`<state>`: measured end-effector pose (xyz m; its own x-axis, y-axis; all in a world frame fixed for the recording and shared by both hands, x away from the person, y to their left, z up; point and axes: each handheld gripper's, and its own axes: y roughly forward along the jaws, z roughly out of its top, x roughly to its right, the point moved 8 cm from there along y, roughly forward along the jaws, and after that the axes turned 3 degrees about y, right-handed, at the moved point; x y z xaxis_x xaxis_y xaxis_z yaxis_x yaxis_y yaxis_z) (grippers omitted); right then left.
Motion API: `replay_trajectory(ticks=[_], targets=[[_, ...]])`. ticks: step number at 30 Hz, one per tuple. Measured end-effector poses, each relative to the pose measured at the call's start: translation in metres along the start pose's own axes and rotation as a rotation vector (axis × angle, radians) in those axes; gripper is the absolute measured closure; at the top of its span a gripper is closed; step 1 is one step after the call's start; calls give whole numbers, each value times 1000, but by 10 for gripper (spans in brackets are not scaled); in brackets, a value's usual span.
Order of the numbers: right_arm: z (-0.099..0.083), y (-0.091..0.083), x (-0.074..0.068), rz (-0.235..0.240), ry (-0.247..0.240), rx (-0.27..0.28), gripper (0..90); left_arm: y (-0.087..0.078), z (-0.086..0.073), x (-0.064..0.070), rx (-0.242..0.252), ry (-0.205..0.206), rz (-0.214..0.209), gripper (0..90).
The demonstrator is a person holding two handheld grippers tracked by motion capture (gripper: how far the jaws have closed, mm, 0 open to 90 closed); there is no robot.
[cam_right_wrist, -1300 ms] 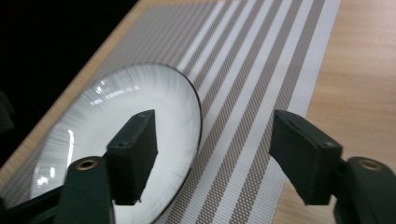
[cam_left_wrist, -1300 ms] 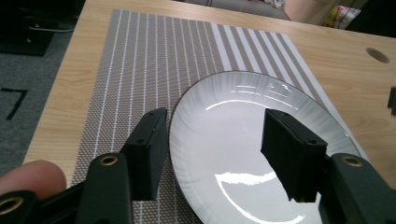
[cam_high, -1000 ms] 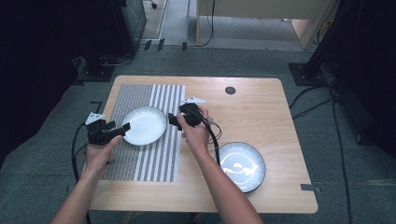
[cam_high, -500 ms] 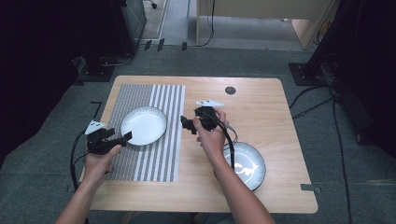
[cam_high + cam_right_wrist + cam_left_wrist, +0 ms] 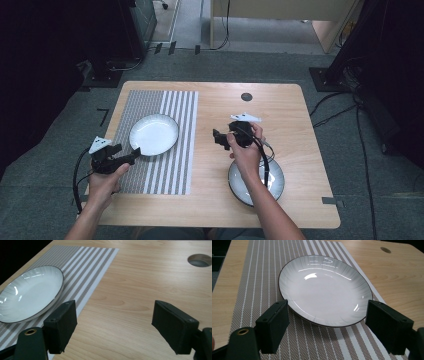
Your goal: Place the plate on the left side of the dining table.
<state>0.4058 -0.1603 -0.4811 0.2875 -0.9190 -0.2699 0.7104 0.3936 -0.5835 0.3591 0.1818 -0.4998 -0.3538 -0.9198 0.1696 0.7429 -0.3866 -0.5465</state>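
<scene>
Right forearm (image 5: pixel 262 197) covers the left part of the dark plate (image 5: pixel 272 180), lower centre of high view. Right hand (image 5: pixel 245 150) hides most of the right gripper (image 5: pixel 218 139); jaw gap too small to read there. White plate (image 5: pixel 27 296) cut off at left edge of right gripper view. Placemat (image 5: pixel 249 277) runs off bottom of left gripper view. Upper left and right of high view too dark to tell.

A light wooden table (image 5: pixel 300 125) with rounded corners stands on grey carpet (image 5: pixel 65 130). A round cable hole (image 5: pixel 246 97) sits near its far edge. Black cables (image 5: pixel 350 107) trail across the floor at right. Beyond, pale wooden furniture (image 5: pixel 280 10) stands in light, while dark equipment (image 5: pixel 45 55) flanks both sides.
</scene>
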Motion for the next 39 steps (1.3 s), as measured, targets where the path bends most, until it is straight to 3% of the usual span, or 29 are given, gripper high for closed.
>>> replay_trajectory(ticks=[7,24,27,33,39], targets=[[-10,-13,20,-17,16,-1,208,-8,-9,-4,1,-22,9,196],[-34,-38,53,-65,5,6,208,-16,-35,0,-26,3,17,215],[-39,-42,59,-71,10,6,206,-19,-38,-5,-11,0,47,187],[-48,-52,73,-86,23,13,202,-25,-45,-15,-2,-28,65,165],[-55,-63,88,-108,40,21,203,-29,-54,-20,-18,-12,94,162]])
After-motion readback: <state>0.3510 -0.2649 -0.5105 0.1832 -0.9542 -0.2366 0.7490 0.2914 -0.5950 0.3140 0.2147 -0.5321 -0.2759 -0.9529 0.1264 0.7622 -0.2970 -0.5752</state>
